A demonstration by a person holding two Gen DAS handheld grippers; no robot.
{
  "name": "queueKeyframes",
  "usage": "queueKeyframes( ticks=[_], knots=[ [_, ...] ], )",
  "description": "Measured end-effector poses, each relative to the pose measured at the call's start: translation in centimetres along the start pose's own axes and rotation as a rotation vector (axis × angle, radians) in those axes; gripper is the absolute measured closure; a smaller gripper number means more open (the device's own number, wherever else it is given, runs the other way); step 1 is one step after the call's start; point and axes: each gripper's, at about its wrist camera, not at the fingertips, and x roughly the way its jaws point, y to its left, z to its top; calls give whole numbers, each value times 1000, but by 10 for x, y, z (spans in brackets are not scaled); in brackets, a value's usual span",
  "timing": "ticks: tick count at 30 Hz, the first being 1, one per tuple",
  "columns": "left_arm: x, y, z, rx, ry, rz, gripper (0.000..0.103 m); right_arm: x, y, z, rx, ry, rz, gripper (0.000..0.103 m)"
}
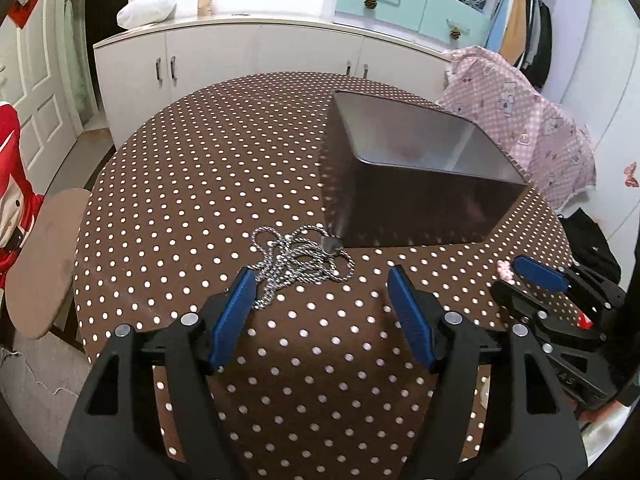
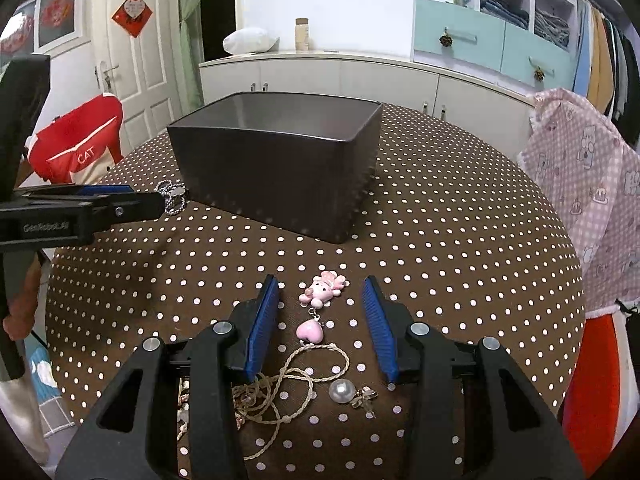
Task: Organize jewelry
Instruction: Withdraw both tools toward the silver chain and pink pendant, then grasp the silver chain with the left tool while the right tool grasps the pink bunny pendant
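So the round surface [image 1: 200, 168] had a brown cloth with white polka dots, and a dark, smooth-walled rectangular bin [image 1: 420, 184] sat upper right of centre in the left wrist view, open top, nothing visible inside. Just below its near corner lay a tangled silver rope-twist chain [image 1: 298, 264], with a small metal tag touching the bin's corner. The left gripper [image 1: 322, 292] had its ribbed blue pads spread wide with nothing between them, the left pad's tip over the chain's lower loops.

In the right wrist view, the right gripper [image 2: 322, 300] was also apart, straddling a glossy pink piggy charm [image 2: 323, 290] and a pink heart [image 2: 309, 330] on a beige braided cord [image 2: 280, 384]. Neither pad was touching them. A round pearl bead [image 2: 341, 392] sat at bottom centre.
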Motion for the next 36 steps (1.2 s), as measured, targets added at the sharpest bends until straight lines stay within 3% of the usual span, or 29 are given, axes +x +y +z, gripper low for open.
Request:
queueKeyframes(
  ticks=[5, 7, 9, 15, 20, 21, 36],
  knots=[
    [8, -2, 2, 23, -12, 38, 37, 0, 1, -1, -23, -7, 2, 80],
    [11, -3, 3, 44, -11, 65, 58, 1, 0, -1, -23, -8, 6, 85],
    [13, -4, 4, 64, -14, 93, 70, 1, -1, -1, -22, -8, 9, 85],
    [11, 5, 6, 46, -12, 72, 89, 1, -1, -1, -19, -8, 9, 85],
    [8, 12, 8, 3, -5, 54, 89, 1, 0, 1, -15, -6, 6, 86],
    [7, 13, 8, 3, -8, 57, 89, 2, 1, 2, -15, -6, 6, 92],
    [-17, 21, 13, -6, -65, 27, 89, -5, 4, 10, -1, -31, 18, 92]
  ],
)
